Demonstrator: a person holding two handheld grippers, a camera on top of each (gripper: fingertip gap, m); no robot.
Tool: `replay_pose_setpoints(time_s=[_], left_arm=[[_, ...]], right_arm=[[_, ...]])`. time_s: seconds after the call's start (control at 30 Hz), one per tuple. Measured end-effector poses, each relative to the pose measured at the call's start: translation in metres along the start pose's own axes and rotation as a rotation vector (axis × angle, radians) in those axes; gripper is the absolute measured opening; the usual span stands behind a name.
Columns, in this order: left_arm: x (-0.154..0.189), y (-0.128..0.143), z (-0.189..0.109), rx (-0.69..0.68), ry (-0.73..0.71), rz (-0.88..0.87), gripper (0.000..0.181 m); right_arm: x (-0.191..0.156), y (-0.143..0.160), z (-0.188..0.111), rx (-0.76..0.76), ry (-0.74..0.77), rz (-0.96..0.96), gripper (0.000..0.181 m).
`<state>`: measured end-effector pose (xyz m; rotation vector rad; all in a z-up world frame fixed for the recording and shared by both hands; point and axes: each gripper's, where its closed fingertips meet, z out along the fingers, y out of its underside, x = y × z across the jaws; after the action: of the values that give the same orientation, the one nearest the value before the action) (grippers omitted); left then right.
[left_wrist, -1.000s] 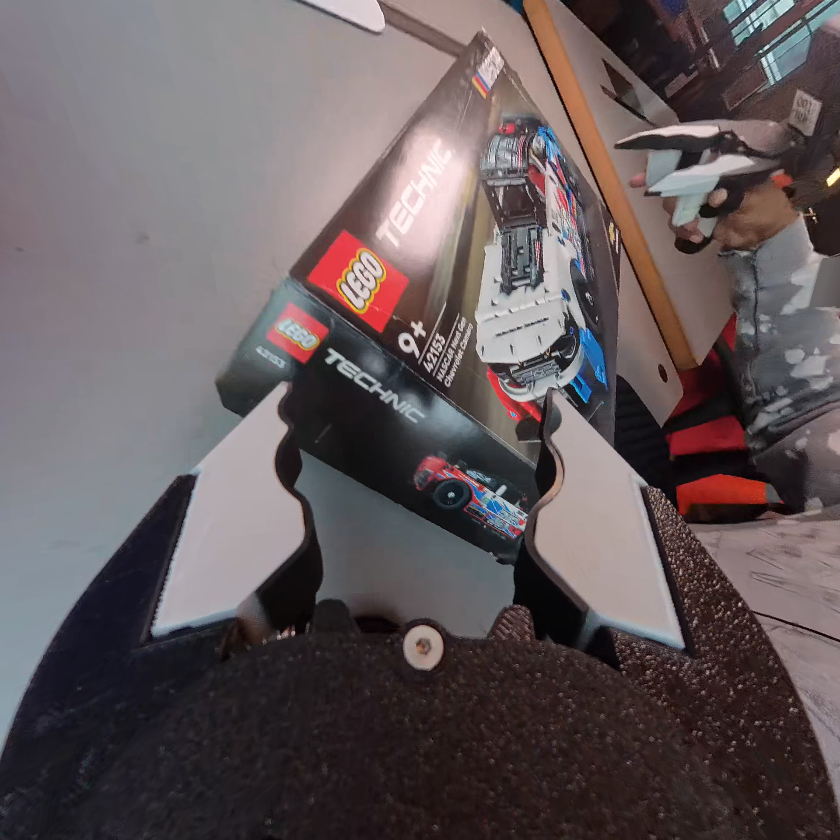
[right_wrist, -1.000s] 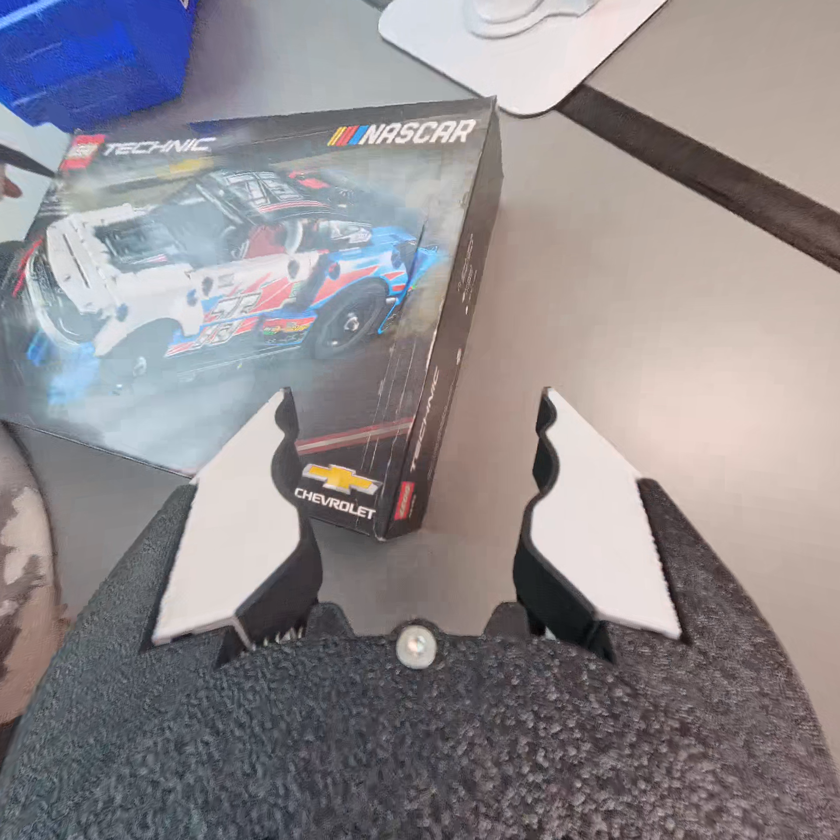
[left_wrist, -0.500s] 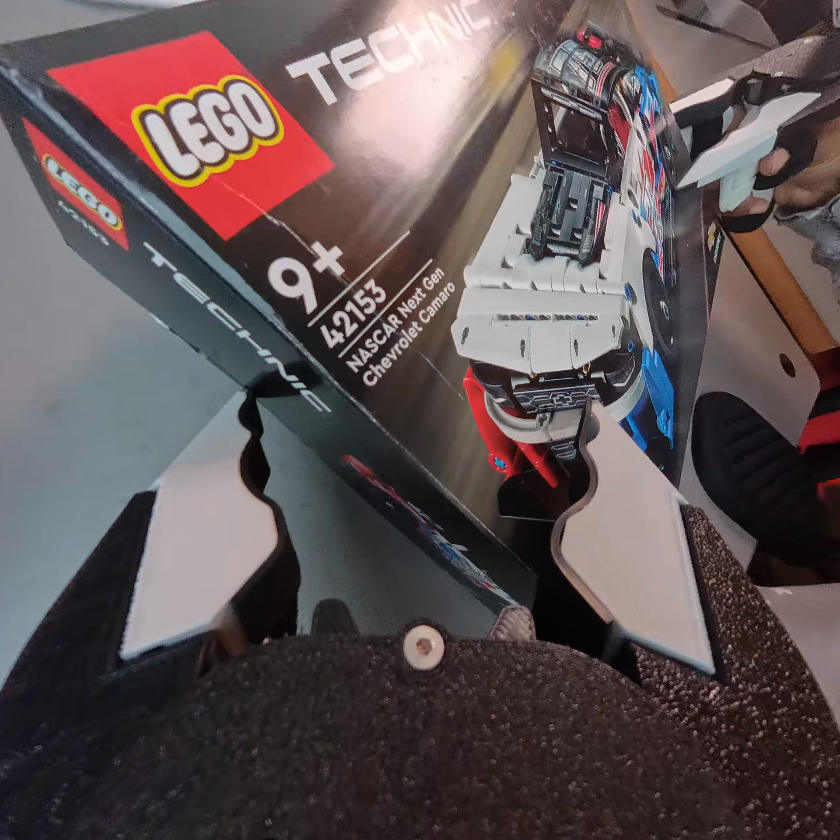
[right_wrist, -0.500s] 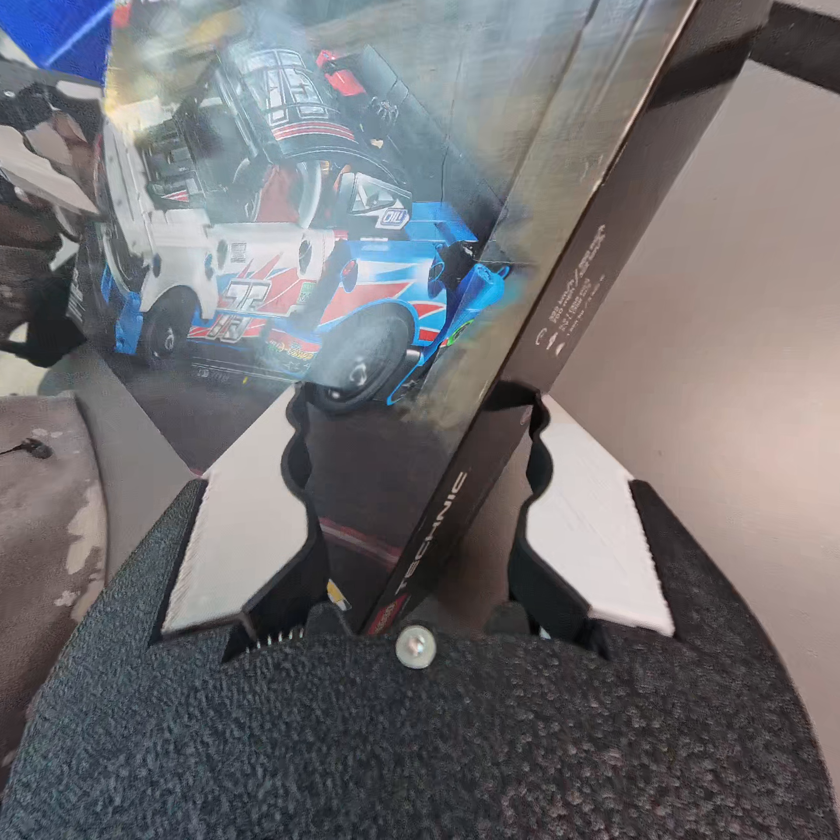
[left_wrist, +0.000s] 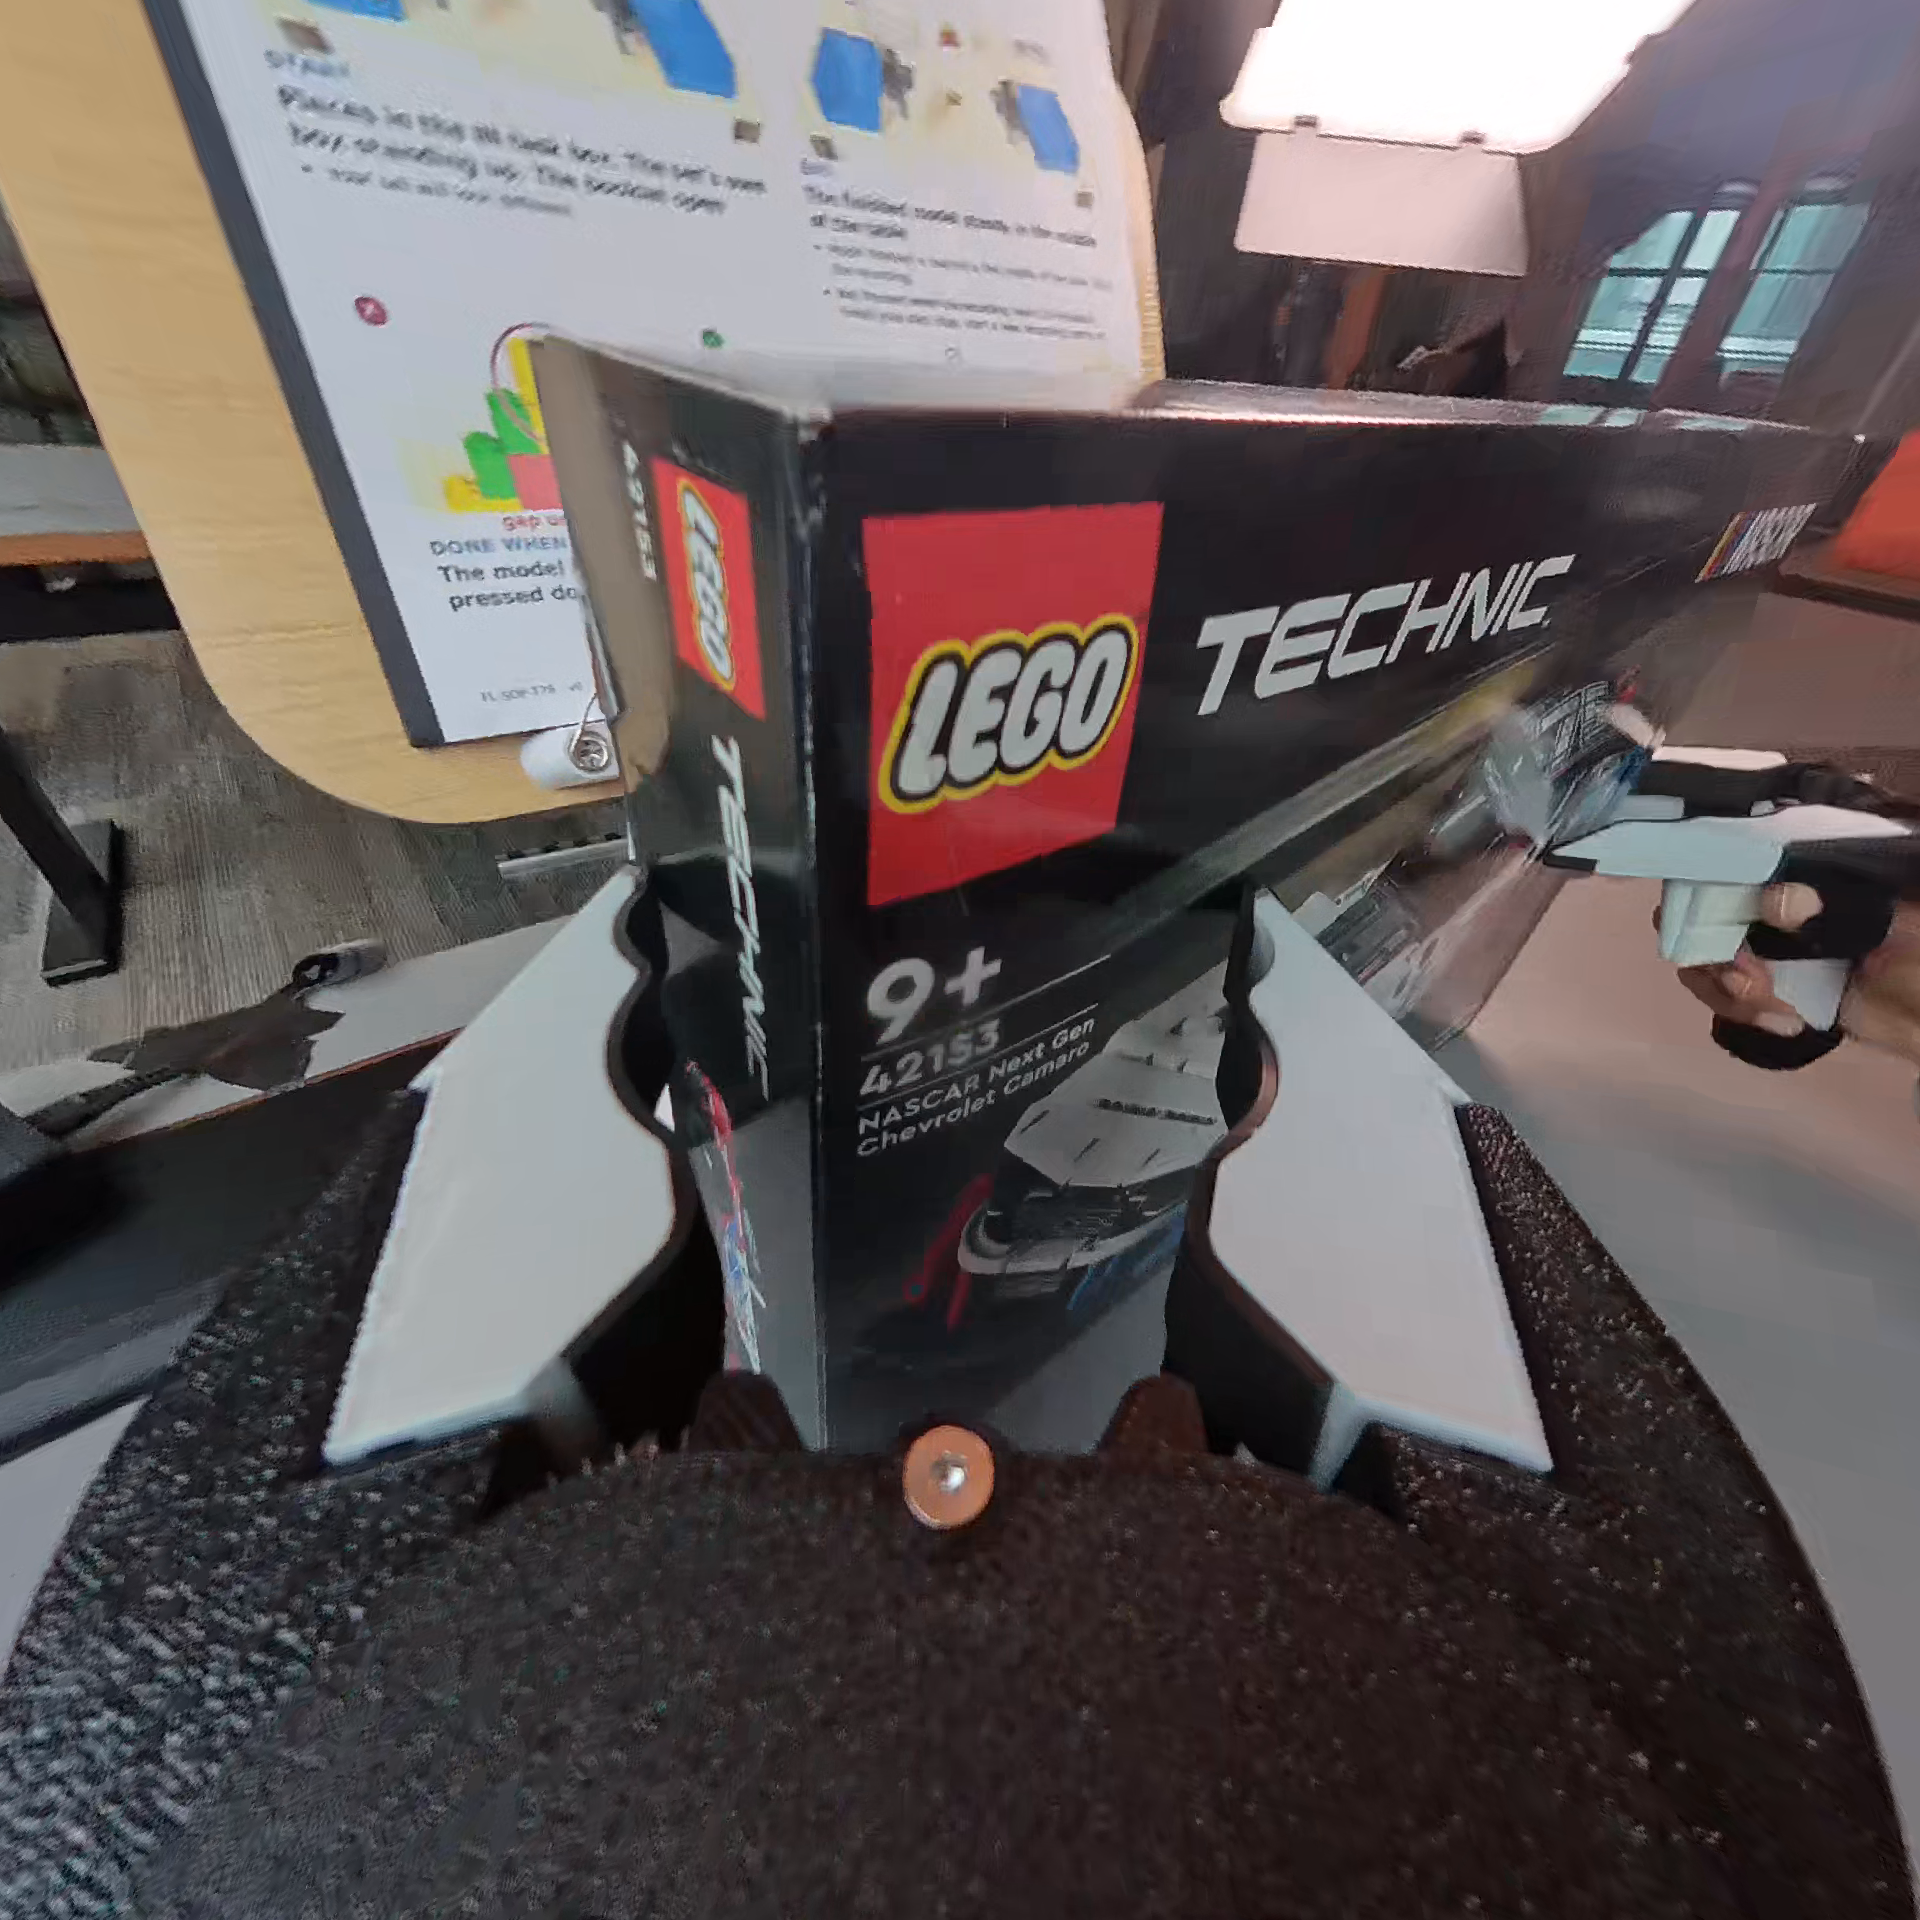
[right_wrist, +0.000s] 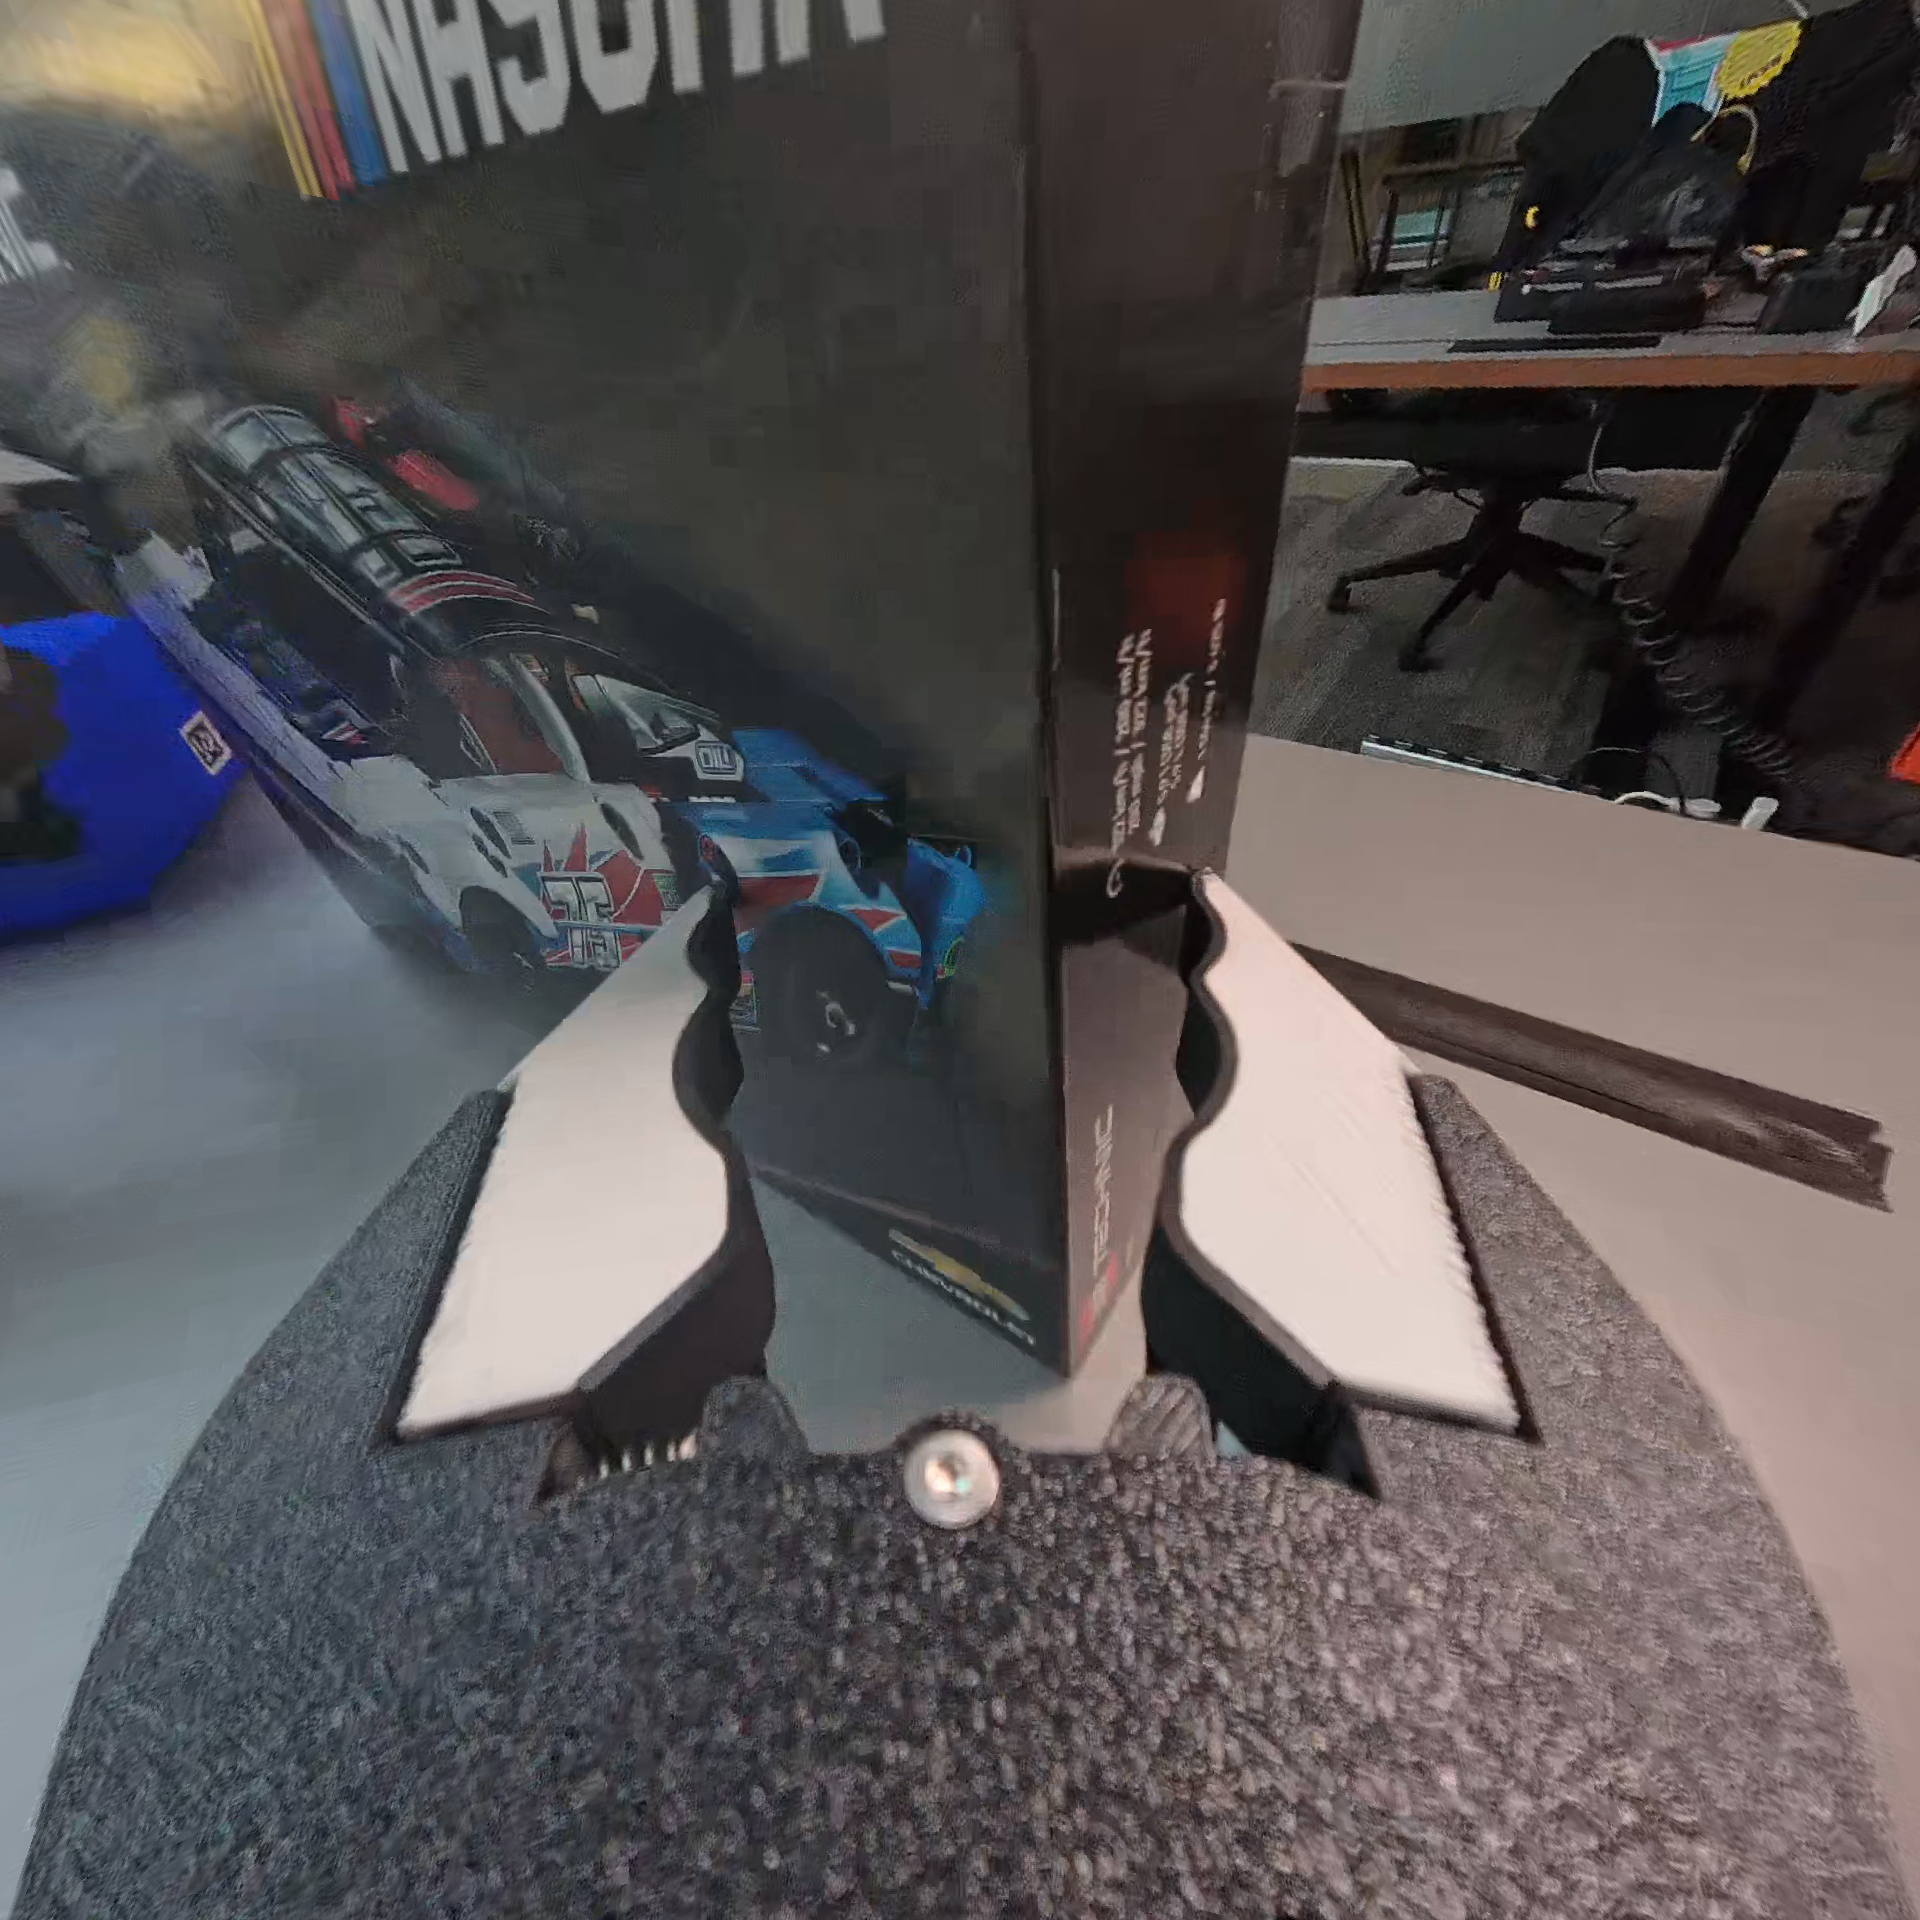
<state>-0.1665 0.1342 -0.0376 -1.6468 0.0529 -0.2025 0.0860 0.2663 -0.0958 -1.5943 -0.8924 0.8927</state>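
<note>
Box (left_wrist: 1195, 790) stands upright on its long edge on the grey table (left_wrist: 1683, 1195), black, with a printed race car across its front — one gripper at each end.

Left gripper (left_wrist: 940, 914) straddles the near left corner of the box. Its jaws are spread fairly wide, one white finger (left_wrist: 520, 1174) beside the narrow end panel and the other against the printed front; whether either presses the card I cannot tell. The corner edge runs down almost to the screw at the gripper's root.

Right gripper (right_wrist: 951, 899) does the same at the opposite end. Its jaws are parted about as wide as the end panel, the right finger (right_wrist: 1340, 1174) close along that panel and the left one laid over the car's rear wheel on the front. Contact looks likely but is not clear. From the left wrist view this gripper (left_wrist: 1662, 852) shows far right, held by a gloved hand (left_wrist: 1829, 966), its tips at the front face of the box.

Behind the box, far left, an instruction sheet (left_wrist: 644, 260) is mounted on a light wooden board (left_wrist: 177, 416). A blue bin (right_wrist: 94, 758) sits on the table left of the box in the right wrist view, and a black strip (right_wrist: 1600, 1070) crosses the tabletop to the right. Beyond it, a desk (right_wrist: 1621, 364) and an office chair (right_wrist: 1496, 530) on carpet.
</note>
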Motion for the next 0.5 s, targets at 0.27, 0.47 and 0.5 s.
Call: replay_pose_setpoints(time_s=[0.27,0.47,0.5], left_arm=[[-0.020,-0.004,0.020,0.108,0.012,-0.058,0.107],[-0.003,0.014,-0.013,0.134,0.079,0.123,0.100],[-0.004,0.029,-0.017,0.070,0.072,0.132,0.097]], right_arm=[[0.009,-0.008,0.014,0.159,-0.004,0.061,0.087],[-0.004,0.004,-0.007,0.180,-0.048,-0.082,0.084],[-0.003,0.008,-0.009,0.147,-0.054,-0.102,0.080]])
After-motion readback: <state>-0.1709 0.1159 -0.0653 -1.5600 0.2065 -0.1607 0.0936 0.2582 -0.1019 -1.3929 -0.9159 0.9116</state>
